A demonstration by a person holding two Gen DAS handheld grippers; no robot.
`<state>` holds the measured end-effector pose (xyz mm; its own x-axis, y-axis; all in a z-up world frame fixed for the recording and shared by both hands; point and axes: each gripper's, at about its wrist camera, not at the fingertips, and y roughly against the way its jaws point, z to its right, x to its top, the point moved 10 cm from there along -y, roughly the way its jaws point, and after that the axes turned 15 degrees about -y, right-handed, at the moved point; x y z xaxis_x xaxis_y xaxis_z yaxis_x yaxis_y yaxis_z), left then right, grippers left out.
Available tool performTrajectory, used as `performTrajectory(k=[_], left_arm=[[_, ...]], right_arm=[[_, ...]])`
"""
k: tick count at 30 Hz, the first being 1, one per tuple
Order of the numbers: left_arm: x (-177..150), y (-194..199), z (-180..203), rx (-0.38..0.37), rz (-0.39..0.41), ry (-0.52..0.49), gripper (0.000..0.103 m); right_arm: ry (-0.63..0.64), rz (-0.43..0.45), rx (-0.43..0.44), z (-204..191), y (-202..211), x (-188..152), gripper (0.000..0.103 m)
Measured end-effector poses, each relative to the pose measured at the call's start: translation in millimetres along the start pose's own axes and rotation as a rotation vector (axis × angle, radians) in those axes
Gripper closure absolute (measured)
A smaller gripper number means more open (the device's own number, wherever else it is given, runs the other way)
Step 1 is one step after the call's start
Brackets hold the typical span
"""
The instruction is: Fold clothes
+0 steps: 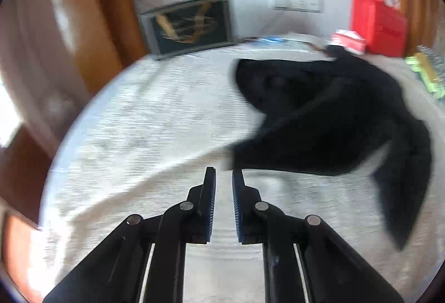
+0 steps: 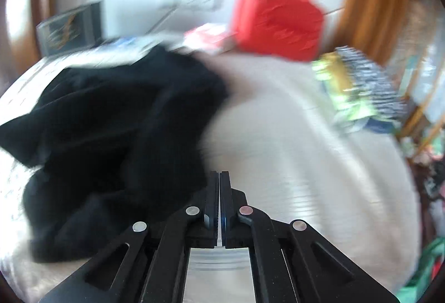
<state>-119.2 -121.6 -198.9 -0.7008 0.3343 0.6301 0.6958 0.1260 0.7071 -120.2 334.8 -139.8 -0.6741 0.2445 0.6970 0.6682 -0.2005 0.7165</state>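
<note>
A black garment (image 1: 328, 113) lies crumpled on a pale bed cover (image 1: 144, 119), to the right in the left wrist view. My left gripper (image 1: 224, 173) is open with a narrow gap, just short of the garment's near left corner, holding nothing. In the right wrist view the same garment (image 2: 119, 136) lies bunched at the left. My right gripper (image 2: 219, 176) is shut with nothing between its fingers, just to the right of the garment's edge over the bed cover (image 2: 292, 164). Both views are motion-blurred.
A red bag (image 1: 378, 24) stands at the far right of the bed, also in the right wrist view (image 2: 278, 19). A dark framed picture (image 1: 189, 24) leans against the wall. Green and striped packets (image 2: 358, 91) lie at the right. Wooden furniture (image 1: 97, 10) flanks the bed.
</note>
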Motion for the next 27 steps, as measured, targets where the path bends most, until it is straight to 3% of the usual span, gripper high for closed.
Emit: performTrajectory(k=[2, 3, 5, 8, 10, 16, 18, 20, 22, 24, 26, 27], left_arm=[[-7.2, 0.7, -13.2, 0.024, -0.006, 0.011, 0.091], [-10.8, -4.8, -13.9, -0.011, -0.019, 0.032, 0.091], [-17.3, -15.5, -15.0, -0.080, -0.045, 0.073, 0.091], [-15.6, -26.7, -5.9, -0.150, -0.071, 0.103, 0.091], [-9.5, -32.0, 2.6, -0.179, -0.072, 0.109, 0.091], [8.5, -49.2, 18.7, -0.229, -0.074, 0.130, 0.090], [14.5, -55.2, 19.9, -0.235, -0.070, 0.136, 0.090], [18.5, -55.6, 22.6, -0.254, -0.059, 0.136, 0.082], [21.6, -55.7, 23.7, -0.248, -0.044, 0.125, 0.041], [25.5, -58.7, 26.0, -0.243, -0.030, 0.111, 0.024], [22.2, -65.4, 32.7, -0.254, -0.053, 0.093, 0.024], [19.4, -70.7, 37.4, -0.270, -0.072, 0.086, 0.024]], right_arm=[[-0.057, 0.016, -0.018, 33.8, 6.2, 11.3, 0.102], [-0.087, 0.020, 0.000, 45.2, 9.5, 14.0, 0.102], [-0.146, -0.005, 0.109, 53.6, 14.3, 13.1, 0.100], [-0.244, -0.097, 0.317, 41.1, 10.6, 1.9, 0.071], [-0.289, -0.139, 0.379, 27.4, 1.8, -1.9, 0.050], [-0.349, -0.274, 0.438, -12.7, -21.5, -27.6, 0.049], [-0.340, -0.304, 0.415, -26.2, -29.7, -36.4, 0.049], [-0.331, -0.317, 0.382, -36.3, -38.3, -41.1, 0.049], [-0.324, -0.339, 0.357, -46.7, -48.4, -46.6, 0.040], [-0.288, -0.353, 0.329, -60.0, -58.1, -52.7, 0.034], [-0.194, -0.302, 0.276, -74.1, -57.6, -55.0, 0.049], [-0.135, -0.289, 0.243, -81.7, -57.5, -58.5, 0.084]])
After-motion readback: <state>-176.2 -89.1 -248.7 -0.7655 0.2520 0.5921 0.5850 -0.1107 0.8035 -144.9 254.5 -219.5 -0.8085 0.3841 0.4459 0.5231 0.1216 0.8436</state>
